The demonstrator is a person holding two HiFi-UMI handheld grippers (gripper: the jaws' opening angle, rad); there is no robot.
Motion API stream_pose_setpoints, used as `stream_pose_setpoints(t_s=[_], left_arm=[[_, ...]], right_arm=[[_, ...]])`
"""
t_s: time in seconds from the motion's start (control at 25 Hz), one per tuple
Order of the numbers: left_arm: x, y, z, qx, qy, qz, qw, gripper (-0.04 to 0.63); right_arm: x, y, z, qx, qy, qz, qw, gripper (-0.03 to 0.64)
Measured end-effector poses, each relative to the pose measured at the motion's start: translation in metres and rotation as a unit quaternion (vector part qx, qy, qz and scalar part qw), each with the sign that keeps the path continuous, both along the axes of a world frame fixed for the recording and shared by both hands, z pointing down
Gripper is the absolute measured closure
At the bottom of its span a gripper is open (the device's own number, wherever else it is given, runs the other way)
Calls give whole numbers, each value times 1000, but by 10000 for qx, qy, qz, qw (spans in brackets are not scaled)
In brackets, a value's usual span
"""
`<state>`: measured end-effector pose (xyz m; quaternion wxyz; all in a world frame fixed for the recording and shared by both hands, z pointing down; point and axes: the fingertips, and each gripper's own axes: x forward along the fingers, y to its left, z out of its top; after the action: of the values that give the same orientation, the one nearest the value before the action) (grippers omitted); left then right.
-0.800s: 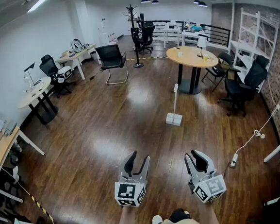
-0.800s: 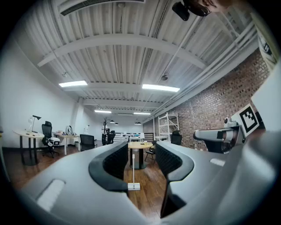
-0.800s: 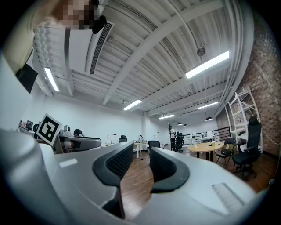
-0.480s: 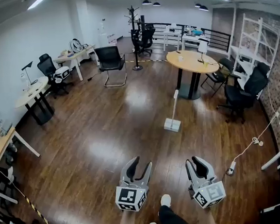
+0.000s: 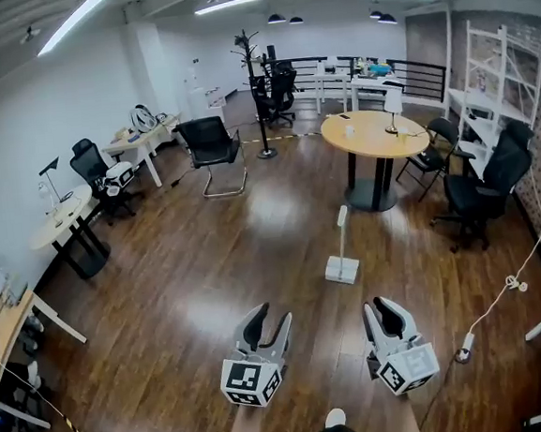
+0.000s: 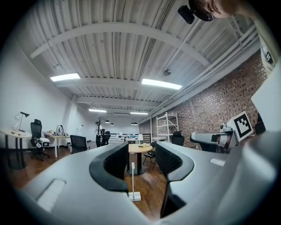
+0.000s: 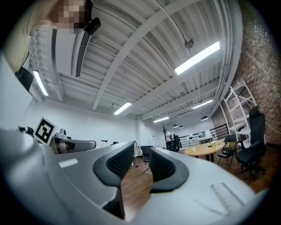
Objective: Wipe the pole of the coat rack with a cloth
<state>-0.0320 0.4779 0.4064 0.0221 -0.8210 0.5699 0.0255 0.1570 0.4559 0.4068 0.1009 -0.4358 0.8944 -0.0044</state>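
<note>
Head view shows the coat rack (image 5: 256,89) standing at the far end of the room, well apart from the person, with open wooden floor (image 5: 190,264) between. Its dark pole rises from a base on the floor near a black chair (image 5: 209,142). At this range it is too small to tell whether anything hangs on it.

The left claw (image 5: 268,316) and the right claw (image 5: 382,306) are both held low and close to the body, pointing ahead toward the rack. This is judged to be a carrying posture for the walk across, not a working one.

Left gripper view shows the left claw (image 6: 141,154) with its jaws apart and nothing between them. Only a white floor stand (image 6: 133,184) shows through the gap, far off. Right gripper view shows the right claw (image 7: 141,162) with its jaws drawn almost together on nothing.

No cloth appears in any view. The inspector judges that wiping has not begun, and that a cloth must be found and gripped before the pole can be reached.
</note>
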Motion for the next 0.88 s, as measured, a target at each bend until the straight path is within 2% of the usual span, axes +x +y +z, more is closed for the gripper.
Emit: stream_pose_setpoints(t_s=[0.16, 0.32, 0.48, 0.64, 0.72, 0.8, 0.88], left_arm=[[6, -59, -7, -8, 5, 56, 10000, 417], [10, -108, 2, -152, 7, 138, 9998, 417], [-8, -161, 21, -311, 42, 162, 9994, 417], [-19, -236, 35, -335, 131, 369, 9987, 417], [-24, -278, 34, -291, 134, 541, 9980, 417], [-32, -321, 27, -185, 169, 724, 9971, 416], [-42, -364, 18, -117, 141, 887, 9959, 417]], right_arm=[[7, -53, -2, -63, -9, 17, 10000, 520], [18, -102, 19, -362, 5, 113, 9993, 520], [1, -148, 43, -541, 166, 122, 9983, 520], [-18, -217, 61, -634, 249, 217, 9974, 522], [-39, -254, 66, -517, 528, 16, 9973, 520], [-69, -289, 64, -300, 1003, -206, 9943, 520], [-93, -325, 53, -151, 1250, -112, 9920, 520]])
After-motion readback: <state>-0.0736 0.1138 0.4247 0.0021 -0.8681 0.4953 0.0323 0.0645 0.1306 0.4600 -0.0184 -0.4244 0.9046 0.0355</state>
